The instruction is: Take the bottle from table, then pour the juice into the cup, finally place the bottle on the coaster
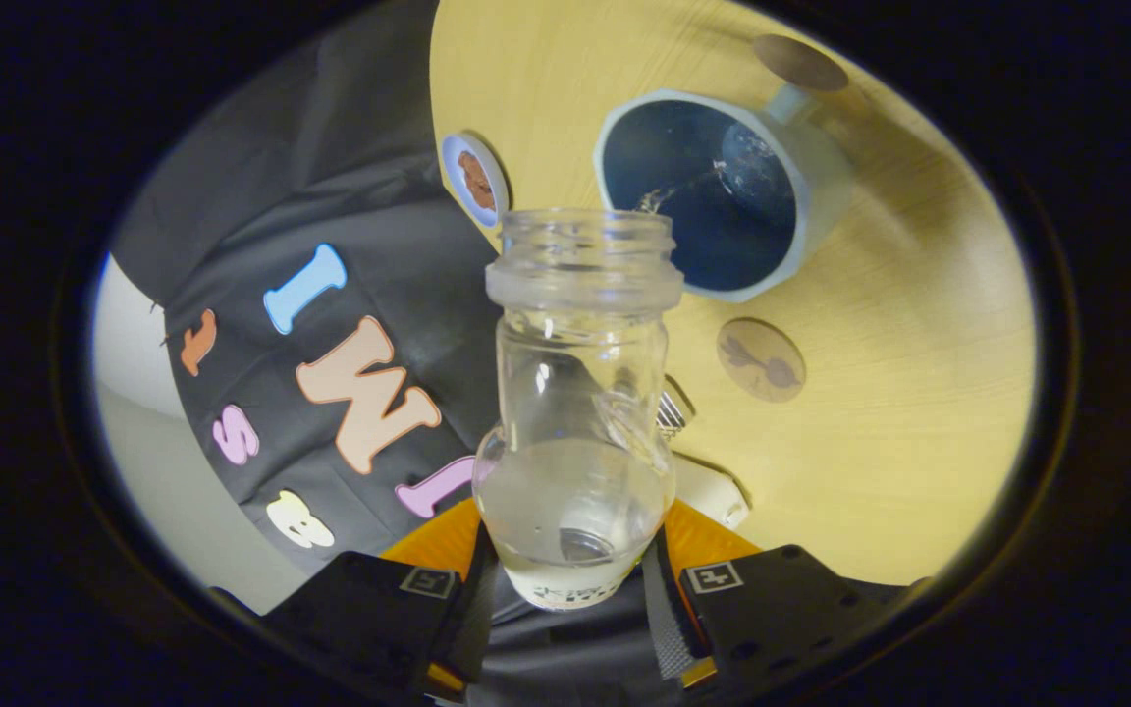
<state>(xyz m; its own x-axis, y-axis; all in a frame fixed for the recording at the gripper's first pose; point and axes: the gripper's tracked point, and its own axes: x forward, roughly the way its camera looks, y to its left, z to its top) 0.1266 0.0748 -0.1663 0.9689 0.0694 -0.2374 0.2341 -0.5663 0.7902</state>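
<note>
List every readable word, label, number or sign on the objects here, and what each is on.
Clear glass bottle, held between the gripper fingers: small print near its base, too blurred to read.
Two square marker tags on the gripper: symbols only, no words.
Round wooden coaster: a dark drawn figure, no text.
Light blue cup: none.

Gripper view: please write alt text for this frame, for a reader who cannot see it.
The gripper is shut on a clear, uncapped bottle, tipped toward a blue cup on a light wooden table, with liquid streaming into the cup. Round coasters lie on the table near the cup.
</note>
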